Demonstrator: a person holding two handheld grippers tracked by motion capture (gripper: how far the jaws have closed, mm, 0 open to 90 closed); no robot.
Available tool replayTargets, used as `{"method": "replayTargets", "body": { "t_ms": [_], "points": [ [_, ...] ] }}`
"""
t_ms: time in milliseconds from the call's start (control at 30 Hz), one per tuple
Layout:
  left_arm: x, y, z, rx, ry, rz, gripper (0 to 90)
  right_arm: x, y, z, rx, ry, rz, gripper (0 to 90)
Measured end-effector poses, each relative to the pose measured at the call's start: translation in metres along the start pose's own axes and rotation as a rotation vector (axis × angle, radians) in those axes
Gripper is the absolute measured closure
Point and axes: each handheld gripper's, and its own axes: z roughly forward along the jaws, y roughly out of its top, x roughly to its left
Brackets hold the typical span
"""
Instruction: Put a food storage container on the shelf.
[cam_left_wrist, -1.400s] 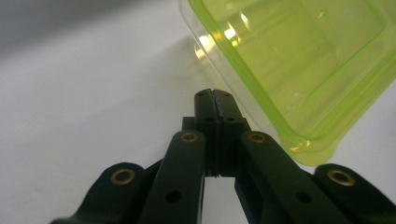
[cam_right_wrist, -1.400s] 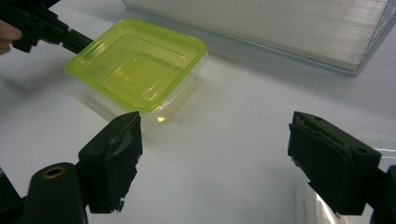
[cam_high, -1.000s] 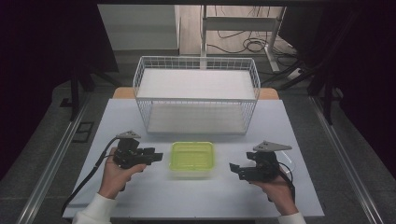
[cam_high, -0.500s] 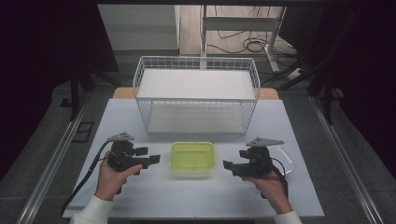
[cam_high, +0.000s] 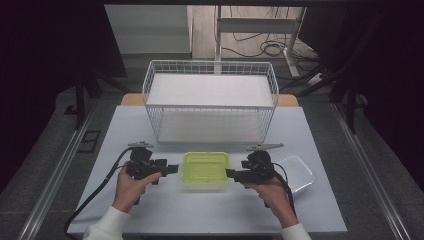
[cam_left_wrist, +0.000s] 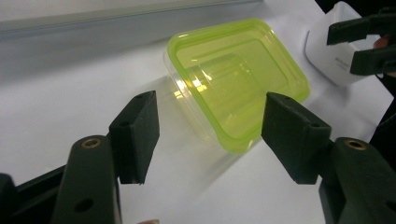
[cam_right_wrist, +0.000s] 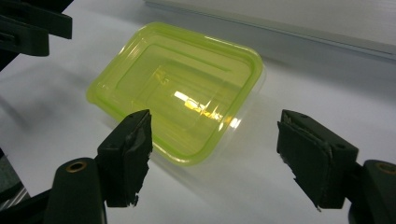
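Observation:
A clear rectangular container with a yellow-green lid (cam_high: 205, 167) lies flat on the white table (cam_high: 210, 215), near the front middle. My left gripper (cam_high: 171, 169) points at its left side, my right gripper (cam_high: 230, 173) at its right side, each held level by a hand. In the left gripper view the container (cam_left_wrist: 238, 79) has its near corner in the gap of my left gripper (cam_left_wrist: 210, 121), clear of the pads. The right gripper view shows the container (cam_right_wrist: 182, 88) just ahead of my right gripper (cam_right_wrist: 215, 135), untouched. Both pairs of jaws have just been closing and stand open.
A white wire basket (cam_high: 210, 100) with a white floor stands behind the container, at mid table. A white shallow tray or lid (cam_high: 299, 172) lies just right of my right hand. Cables trail from both grippers toward the table's front edge.
Both grippers have moved inward toward the green-lidded container, the right one leftward the most. The container itself has not moved.

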Motion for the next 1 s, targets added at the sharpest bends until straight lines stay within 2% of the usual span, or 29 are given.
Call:
{"method": "replayTargets", "body": {
  "t_ms": [133, 167, 233, 300, 367, 433, 700, 900, 1000],
  "points": [
    [0.005, 0.002, 0.009, 0.010, -0.008, -0.024, 38.6, -0.002, 0.005, 0.007, -0.009, 0.011, 0.028, 32.2],
    [0.007, 0.003, 0.014, 0.020, -0.015, -0.037, 39.4, -0.004, 0.008, 0.013, -0.004, 0.018, 0.054, 34.2],
    [0.008, 0.003, 0.017, 0.025, -0.017, -0.044, 39.7, -0.004, 0.009, 0.016, -0.001, 0.018, 0.061, 34.9],
    [0.010, 0.003, 0.020, 0.034, -0.015, -0.052, 40.7, -0.008, 0.009, 0.025, 0.021, 0.005, 0.079, 36.2],
    [0.011, 0.003, 0.022, 0.038, -0.011, -0.054, 40.9, -0.009, 0.009, 0.027, 0.024, -0.001, 0.082, 36.5],
    [0.012, 0.002, 0.027, 0.045, -0.016, -0.062, 41.4, -0.014, 0.006, 0.030, 0.022, -0.011, 0.105, 37.5],
    [0.016, 0.001, 0.037, 0.047, -0.045, -0.102, 45.1, -0.018, 0.003, 0.034, 0.029, 0.005, 0.124, 41.1],
    [0.017, -0.001, 0.045, 0.059, -0.083, -0.134, 51.7, -0.021, -0.001, 0.041, 0.031, 0.016, 0.141, 45.9],
    [0.018, -0.002, 0.047, 0.067, -0.098, -0.137, 54.6, -0.023, -0.002, 0.044, 0.035, 0.029, 0.154, 47.7]
  ]
}}
